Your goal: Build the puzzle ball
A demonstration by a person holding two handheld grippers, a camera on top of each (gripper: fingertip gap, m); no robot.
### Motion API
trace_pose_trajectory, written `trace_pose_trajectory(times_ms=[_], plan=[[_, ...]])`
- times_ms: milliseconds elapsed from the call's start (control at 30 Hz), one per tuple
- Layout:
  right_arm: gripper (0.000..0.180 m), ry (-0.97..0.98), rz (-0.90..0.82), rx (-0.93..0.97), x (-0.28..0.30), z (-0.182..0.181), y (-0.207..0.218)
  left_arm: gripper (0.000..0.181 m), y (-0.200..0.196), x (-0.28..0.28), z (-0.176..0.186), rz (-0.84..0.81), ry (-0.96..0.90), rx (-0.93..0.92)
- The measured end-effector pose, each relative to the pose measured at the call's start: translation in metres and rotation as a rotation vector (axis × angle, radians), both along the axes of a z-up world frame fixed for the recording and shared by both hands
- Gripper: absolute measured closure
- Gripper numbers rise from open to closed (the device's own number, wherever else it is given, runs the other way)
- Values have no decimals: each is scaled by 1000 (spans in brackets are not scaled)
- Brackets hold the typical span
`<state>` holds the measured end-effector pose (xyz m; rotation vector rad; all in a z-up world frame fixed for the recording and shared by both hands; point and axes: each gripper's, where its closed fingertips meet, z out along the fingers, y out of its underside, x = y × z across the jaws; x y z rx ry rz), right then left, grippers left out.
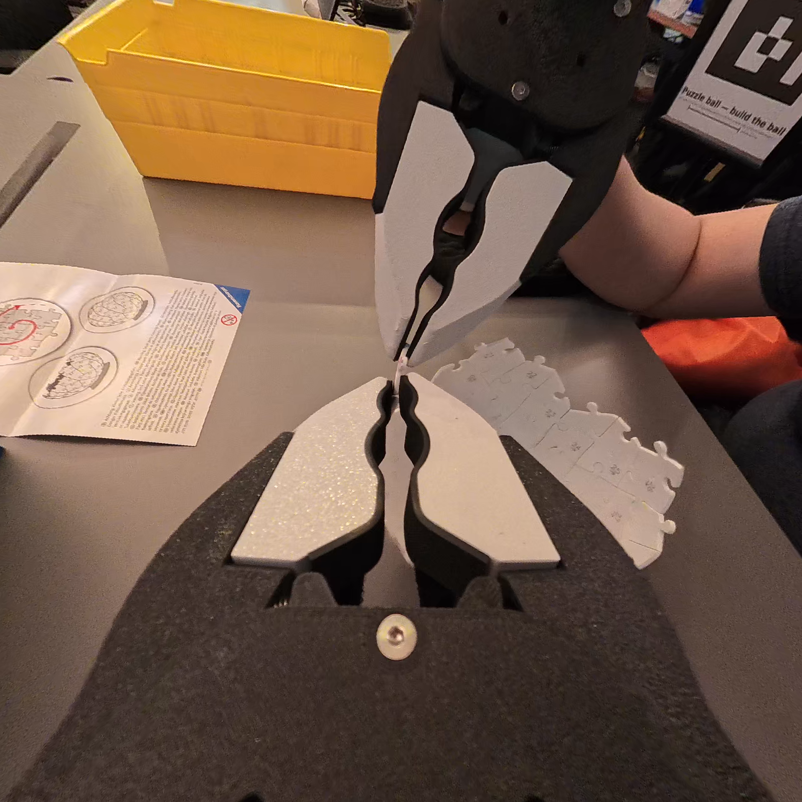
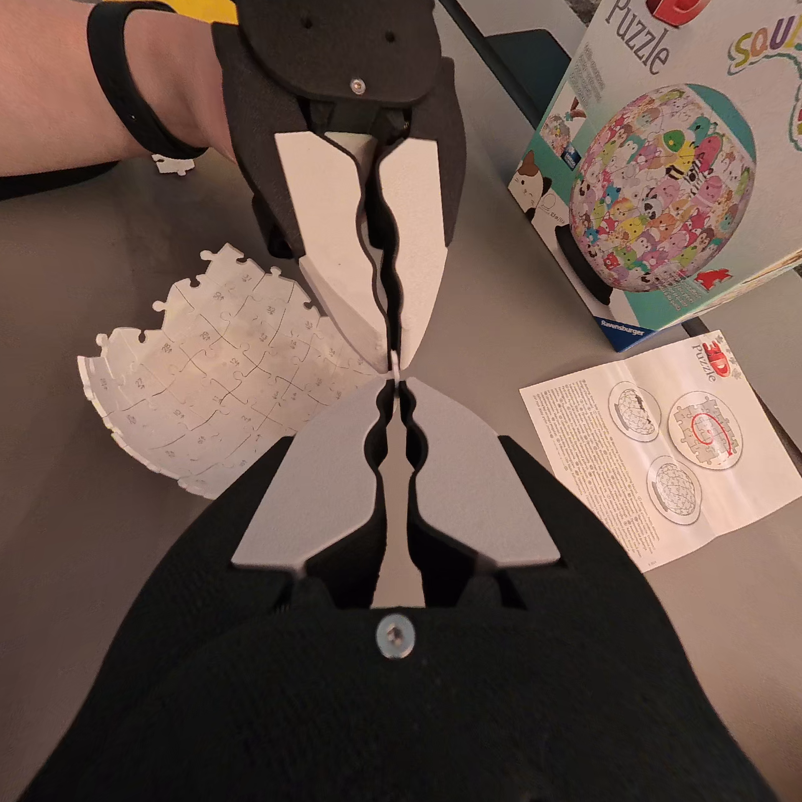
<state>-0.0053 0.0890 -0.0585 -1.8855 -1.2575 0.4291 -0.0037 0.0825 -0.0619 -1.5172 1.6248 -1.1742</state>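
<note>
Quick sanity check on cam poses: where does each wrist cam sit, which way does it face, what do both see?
Left wrist view: sits on the left gripper, faces across the grey table toward the yellow plastic bin; the right gripper and a forearm show opposite.
Right wrist view: sits on the right gripper, faces back at the left gripper and a wrist with a black band.
Shared: tips meeting on a small white puzzle piece, the curved white assembled puzzle shell, the folded paper instruction leaflet.

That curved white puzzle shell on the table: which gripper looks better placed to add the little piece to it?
Probably the left gripper: in the right wrist view it hangs directly over the shell. Both grippers pinch the small piece, so the right gripper would need to release.
</note>
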Motion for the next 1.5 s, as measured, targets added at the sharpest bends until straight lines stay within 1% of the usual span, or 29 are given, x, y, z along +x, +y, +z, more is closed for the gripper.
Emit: trace_pose_trajectory(times_ms=[300, 400, 600, 867, 967, 1233, 1400, 1467, 1500], plan=[[175, 31, -6, -14, 1, -1, 2, 179, 1, 0, 0, 5, 0, 16], [162, 38, -37, -22, 4, -5, 6, 179, 1, 0, 0, 6, 0, 20], [156, 127, 28, -113, 1, -8, -1, 179, 1, 0, 0, 7, -4, 24], [161, 127, 90, -165, -5, -12, 0, 179, 1, 0, 1, 6, -9, 38], [165, 75, 81, -148, -3, -18, 3, 179, 1, -1, 1, 1, -6, 45], [174, 47, 83, -139, -7, -20, 2, 179, 3, -1, 0, 7, -7, 67], [175, 33, 56, -132, -8, -20, 3, 178, 3, -2, 0, 4, -11, 57], [175, 38, 43, -137, -8, -20, 4, 174, 3, -4, 2, -1, -10, 44], [175, 40, 41, -139, -8, -20, 4, 166, 4, -6, 4, 2, -10, 37]])
